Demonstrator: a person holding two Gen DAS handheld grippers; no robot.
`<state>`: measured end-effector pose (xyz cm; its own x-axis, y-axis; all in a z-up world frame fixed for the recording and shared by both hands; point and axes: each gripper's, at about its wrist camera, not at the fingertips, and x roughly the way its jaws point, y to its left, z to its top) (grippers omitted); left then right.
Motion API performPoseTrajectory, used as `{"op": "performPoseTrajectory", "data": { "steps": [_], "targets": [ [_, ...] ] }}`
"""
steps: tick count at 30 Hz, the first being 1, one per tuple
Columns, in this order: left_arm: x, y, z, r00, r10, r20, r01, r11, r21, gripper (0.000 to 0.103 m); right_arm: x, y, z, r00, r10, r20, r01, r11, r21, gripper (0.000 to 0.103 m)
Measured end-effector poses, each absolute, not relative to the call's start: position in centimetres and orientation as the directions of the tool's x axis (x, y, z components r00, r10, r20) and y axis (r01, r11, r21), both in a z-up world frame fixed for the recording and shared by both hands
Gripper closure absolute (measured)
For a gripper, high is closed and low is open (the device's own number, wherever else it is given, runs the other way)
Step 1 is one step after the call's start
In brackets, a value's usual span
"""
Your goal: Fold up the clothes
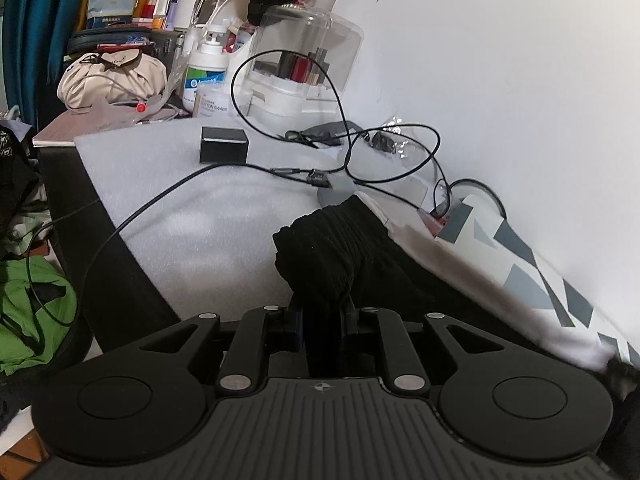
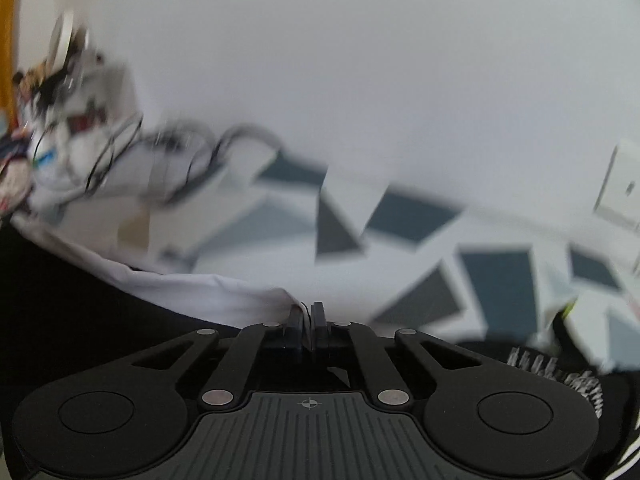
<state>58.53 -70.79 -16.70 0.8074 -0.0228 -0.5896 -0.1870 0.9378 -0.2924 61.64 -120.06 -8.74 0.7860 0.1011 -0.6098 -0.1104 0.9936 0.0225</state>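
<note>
A white wall [image 1: 500,60] backs a black desk [image 1: 120,280] overlaid with a white foam sheet [image 1: 208,216]; toward ten o'clock in the left wrist view the far end is crowded with a clear cosmetics organiser [image 1: 304,60], a pump bottle [image 1: 208,68] and a beige pouch [image 1: 112,76]. A small black box [image 1: 224,145] sits on the foam, and black cables [image 1: 344,128] loop across it.

The left gripper [image 1: 320,316] is pinched nearly closed on a bunched fold of the black knitted garment [image 1: 332,256], which rises as a soft lump just ahead of the fingers at the middle of the view. The right gripper [image 2: 307,320] has its jaws drawn together on the thin edge of a white cloth [image 2: 192,288], which trails away toward nine o'clock; the view is blurred, so nothing finer can be told.

Both fabrics look light and limp, likely to sag and slip out of shape, so corners and hems seem the best holds. A cloth with grey geometric patches [image 1: 532,264] lies along the wall at three o'clock. Open foam lies toward nine o'clock; the cables at twelve and the desk's near edge could snag a swept fold.
</note>
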Motion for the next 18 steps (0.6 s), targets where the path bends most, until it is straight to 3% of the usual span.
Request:
{"op": "performPoseTrajectory", "data": {
  "steps": [2, 5, 6, 7, 9, 14, 18],
  "targets": [
    [58.7, -70.8, -16.8, 0.810, -0.017, -0.587, -0.187, 0.940, -0.286, 0.087, 64.0, -120.6, -9.9, 0.756, 0.098, -0.647, -0.092, 0.995, 0.044, 0.100],
    [59.0, -70.7, -17.0, 0.807, -0.013, -0.591, -0.184, 0.945, -0.271, 0.087, 67.0, -121.2, -13.0, 0.688, 0.106, -0.718, -0.064, 0.994, 0.086, 0.091],
    [59.1, -70.7, -17.0, 0.806, -0.012, -0.592, -0.184, 0.945, -0.270, 0.087, 67.2, -121.1, -13.3, 0.699, 0.091, -0.710, -0.051, 0.996, 0.078, 0.074],
    [59.2, -70.5, -16.9, 0.805, -0.011, -0.593, -0.186, 0.945, -0.270, 0.087, 67.0, -121.0, -13.0, 0.722, 0.056, -0.689, -0.017, 0.998, 0.063, 0.050],
    [59.4, -70.2, -16.7, 0.803, -0.012, -0.596, -0.189, 0.943, -0.274, 0.087, 64.8, -121.7, -11.4, 0.788, 0.035, -0.615, 0.042, 0.993, 0.111, 0.026],
    [59.7, -70.2, -16.0, 0.806, -0.046, -0.590, -0.153, 0.947, -0.283, 0.087, 56.5, -125.0, -7.3, 0.902, -0.038, -0.431, 0.192, 0.928, 0.319, 0.023],
    [59.9, -70.1, -15.9, 0.803, -0.072, -0.591, -0.118, 0.954, -0.277, 0.087, 46.2, -128.3, -6.5, 0.889, -0.234, -0.393, 0.420, 0.759, 0.498, 0.019]
  ]
}}
